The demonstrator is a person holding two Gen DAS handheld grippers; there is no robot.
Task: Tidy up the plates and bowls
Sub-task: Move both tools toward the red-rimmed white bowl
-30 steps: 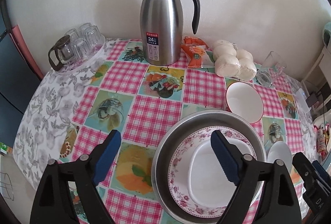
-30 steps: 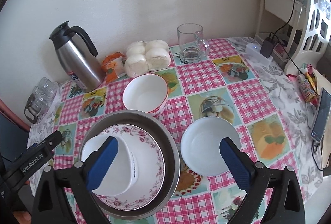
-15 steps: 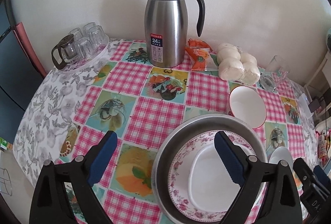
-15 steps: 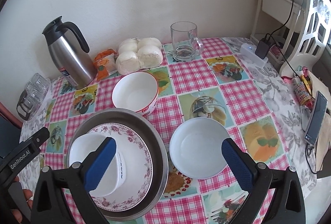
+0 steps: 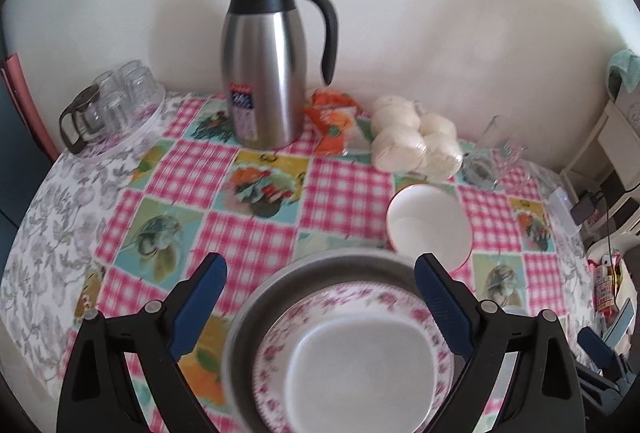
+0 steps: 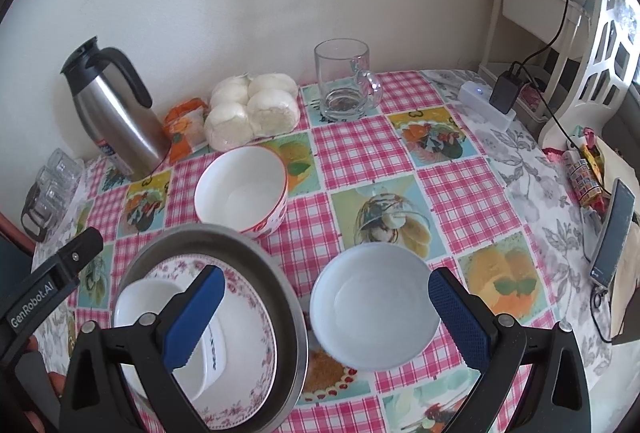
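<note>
Over on the far left edge sits a clear tray of upturned glasses, hard against the cream wall. Next along, the steel thermal carafe stands upright on the pink-checked, fruit-print tablecloth, an orange snack packet beside it, then a bag of white steamed buns and a glass mug.

Front and centre now: a metal basin holds a floral-rimmed plate, and a white squarish dish lies on that plate. The left gripper hovers above this stack, fingers spread wide, empty. Just behind the basin, touching its rim, is a red-rimmed white bowl.

The right gripper, also spread wide and empty, frames a plain white bowl just right of the basin. Further right: a white power strip with charger, a phone at the table's edge, a white shelf unit.
</note>
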